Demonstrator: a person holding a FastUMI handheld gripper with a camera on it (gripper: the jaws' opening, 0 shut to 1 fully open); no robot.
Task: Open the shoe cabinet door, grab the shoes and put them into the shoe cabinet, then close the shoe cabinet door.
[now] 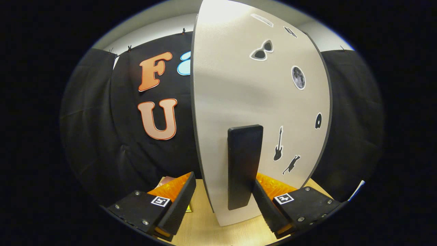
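The shoe cabinet door (239,85) is a pale panel with several small stickers, standing close ahead and angled so its left edge faces me. A tall black handle (244,164) is fixed upright on the door's lower part. My gripper (223,205) is open, with the handle and the door's lower edge between its fingers. The right finger (268,208) lies against or very near the handle's right side. The left finger (177,205) stands well apart from the handle, left of the door's edge.
A light wooden surface (201,225) runs under the door and fingers. A small brownish object (165,179) lies just beyond the left finger. A white edge (356,189) shows past the right finger. Black cloth walls the booth behind.
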